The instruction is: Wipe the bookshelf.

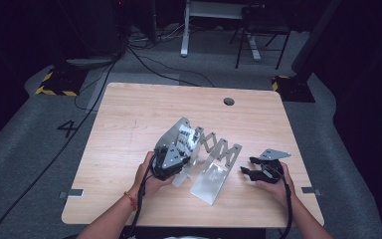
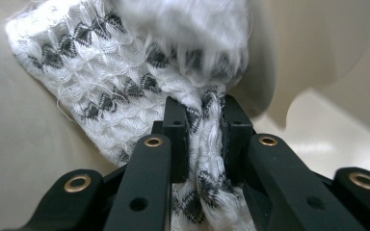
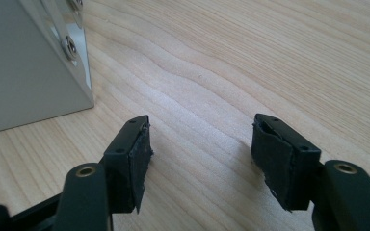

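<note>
A white knitted cloth with a dark diamond pattern hangs at the left end plate of a folding metal rack in the middle of the table. My left gripper is shut on a bunched fold of that cloth. In the left gripper view the jaws pinch the fabric between them, with pale metal behind. My right gripper rests open on the wood to the right of the rack. Its pads stand wide apart with nothing between them, and the rack's grey end plate is off to their left.
The wooden table has a round cable hole near its far edge. Beyond the table lie floor cables, a desk frame and a chair. Bare wood lies to the left of and behind the rack.
</note>
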